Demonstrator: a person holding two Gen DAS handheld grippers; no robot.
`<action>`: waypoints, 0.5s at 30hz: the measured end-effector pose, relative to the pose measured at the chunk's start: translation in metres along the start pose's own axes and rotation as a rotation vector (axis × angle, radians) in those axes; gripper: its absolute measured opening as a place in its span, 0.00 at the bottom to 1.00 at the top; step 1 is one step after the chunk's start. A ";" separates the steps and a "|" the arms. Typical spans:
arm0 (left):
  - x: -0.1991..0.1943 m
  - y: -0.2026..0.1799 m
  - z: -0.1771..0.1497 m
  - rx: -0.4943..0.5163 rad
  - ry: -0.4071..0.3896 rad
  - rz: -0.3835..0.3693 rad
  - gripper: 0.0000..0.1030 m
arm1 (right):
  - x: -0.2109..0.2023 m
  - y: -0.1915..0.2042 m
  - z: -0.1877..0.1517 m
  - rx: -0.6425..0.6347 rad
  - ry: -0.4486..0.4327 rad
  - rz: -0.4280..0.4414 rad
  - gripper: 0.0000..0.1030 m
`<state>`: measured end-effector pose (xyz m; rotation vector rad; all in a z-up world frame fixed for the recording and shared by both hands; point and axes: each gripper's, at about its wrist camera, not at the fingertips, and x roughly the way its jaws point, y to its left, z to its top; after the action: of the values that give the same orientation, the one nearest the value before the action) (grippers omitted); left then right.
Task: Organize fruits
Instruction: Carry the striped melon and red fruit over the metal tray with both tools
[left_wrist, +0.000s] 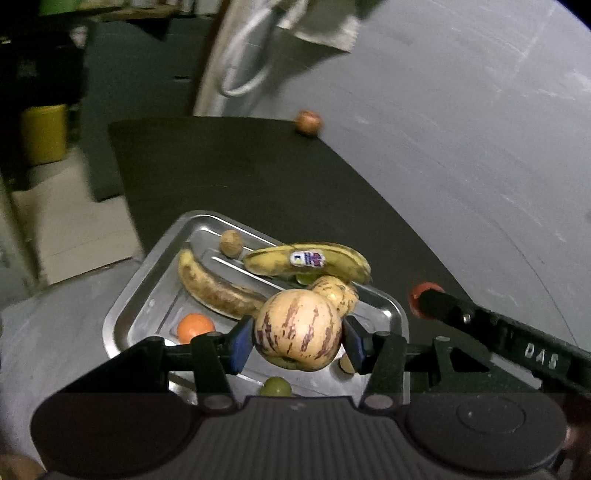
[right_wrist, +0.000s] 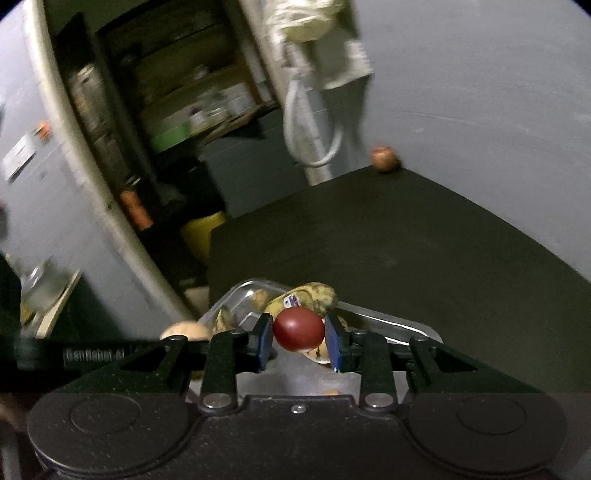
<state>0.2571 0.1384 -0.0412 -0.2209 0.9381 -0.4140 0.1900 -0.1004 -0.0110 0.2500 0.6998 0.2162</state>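
Note:
My left gripper (left_wrist: 297, 338) is shut on a cream fruit with purple stripes (left_wrist: 297, 330), held just above a steel tray (left_wrist: 147, 295). The tray holds two spotted bananas (left_wrist: 306, 260), a walnut (left_wrist: 231, 242), an orange (left_wrist: 195, 326) and a green grape (left_wrist: 276, 386). My right gripper (right_wrist: 298, 338) is shut on a dark red round fruit (right_wrist: 298, 329), held over the near end of the same tray (right_wrist: 388, 325). The right gripper's arm (left_wrist: 498, 328) shows in the left wrist view, to the right of the tray.
The tray sits on a dark table (left_wrist: 240, 177) against a grey wall (left_wrist: 461, 110). A brown round fruit (left_wrist: 308, 123) lies at the table's far corner; it also shows in the right wrist view (right_wrist: 385, 158). A yellow bucket (left_wrist: 44, 133) stands on the floor to the left.

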 end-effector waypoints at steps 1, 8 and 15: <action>-0.003 -0.004 -0.002 -0.027 -0.015 0.026 0.54 | -0.001 -0.004 0.001 -0.012 0.006 0.022 0.31; -0.004 -0.024 -0.008 -0.162 -0.083 0.137 0.54 | -0.003 -0.022 0.005 -0.021 0.047 0.093 0.32; 0.002 -0.033 -0.010 -0.134 -0.069 0.172 0.54 | 0.002 -0.035 0.001 -0.033 0.077 0.049 0.32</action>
<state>0.2420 0.1080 -0.0368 -0.2720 0.9100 -0.1840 0.1963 -0.1331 -0.0219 0.2285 0.7662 0.2845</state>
